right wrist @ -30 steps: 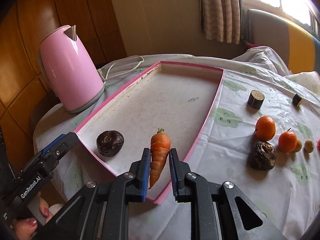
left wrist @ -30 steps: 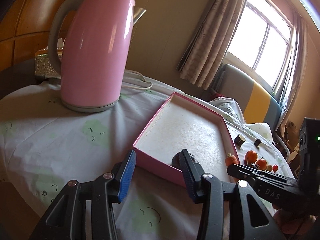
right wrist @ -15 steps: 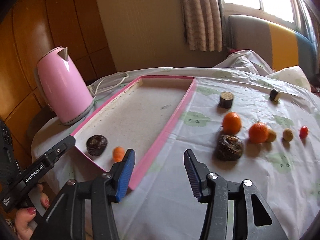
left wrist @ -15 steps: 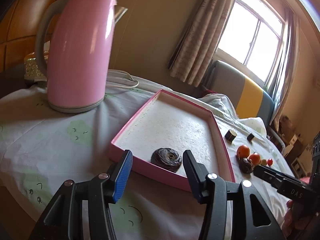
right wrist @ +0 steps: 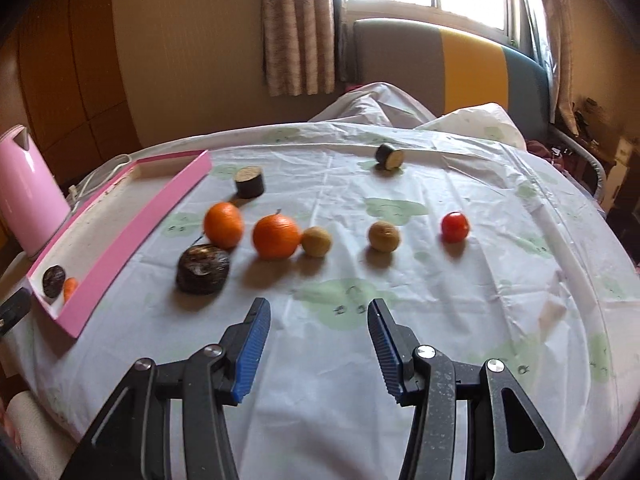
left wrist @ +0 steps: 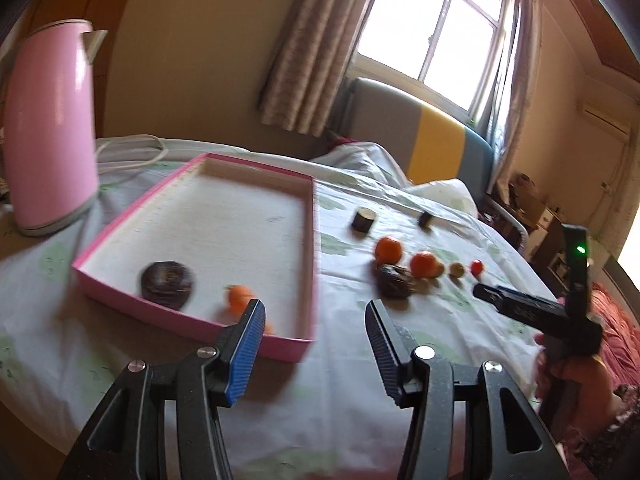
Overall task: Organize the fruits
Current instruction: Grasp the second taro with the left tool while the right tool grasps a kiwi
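A pink tray lies on the table and holds a dark round fruit and a small carrot. On the cloth to its right lie a dark fruit, two oranges, two tan fruits and a red tomato. My left gripper is open and empty over the tray's near right corner. My right gripper is open and empty above bare cloth in front of the fruits; it also shows in the left wrist view.
A pink kettle stands left of the tray with a white cord. Two dark cut cylinders lie farther back. A padded headboard and curtained window are behind the table.
My right gripper opened, leaving the carrot in the tray beside the dark fruit, then swung right toward the loose fruits. My left gripper also turned right, from the kettle side to the tray corner.
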Tool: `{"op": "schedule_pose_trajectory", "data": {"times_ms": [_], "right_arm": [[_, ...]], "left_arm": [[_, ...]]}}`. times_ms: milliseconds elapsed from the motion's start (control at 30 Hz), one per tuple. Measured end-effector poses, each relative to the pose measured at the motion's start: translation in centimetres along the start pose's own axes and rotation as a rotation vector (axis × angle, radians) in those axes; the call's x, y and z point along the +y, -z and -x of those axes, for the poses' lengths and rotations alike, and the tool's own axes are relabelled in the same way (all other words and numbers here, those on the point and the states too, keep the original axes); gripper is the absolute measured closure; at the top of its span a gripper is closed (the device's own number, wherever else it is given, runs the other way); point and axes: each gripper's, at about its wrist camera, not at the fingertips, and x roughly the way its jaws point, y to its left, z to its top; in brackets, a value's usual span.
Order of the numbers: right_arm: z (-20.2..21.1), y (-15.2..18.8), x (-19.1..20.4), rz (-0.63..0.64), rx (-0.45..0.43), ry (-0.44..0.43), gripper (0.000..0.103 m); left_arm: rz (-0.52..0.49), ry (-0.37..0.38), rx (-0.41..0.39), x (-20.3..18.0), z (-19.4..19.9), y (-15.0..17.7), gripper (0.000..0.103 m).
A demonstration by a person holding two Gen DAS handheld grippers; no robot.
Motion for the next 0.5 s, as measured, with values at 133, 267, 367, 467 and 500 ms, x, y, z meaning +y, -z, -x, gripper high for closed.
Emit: {"op": "schedule_pose_trajectory", "data": {"times_ms": [133,267,367,467,500], "right_arm": [[-1.7,-2.1,-2.4,-0.032,0.000,0.033,0.051],[-4.0,-4.0,-3.1,-0.027,0.016,0.042,0.051],[-5.8,-4.7,-2.9,-0.007,0.039,0.058,0.051],[-7.2,-4.7,-3.3,-0.019,0.066,0.061,0.052],[-7.5,-4.6,-3.5,-0.030,0.073,0.060,0.052]], "left_arm": [[-0.012,0.040,0.045,-2.8,-1.1,-0.5,0.050],[-0.047,0.050,0.080,-4.9,-2.6,-1.0,0.050],[-0.089,0.049,0.109,-6.3,-3.8,-1.2,0.050],[-0.117,0.048,0.123,-7.2,-4.8,-1.4,0.050],[-0.120,0.045,0.125,-7.3,-5.2,-1.5,0.050]]}}
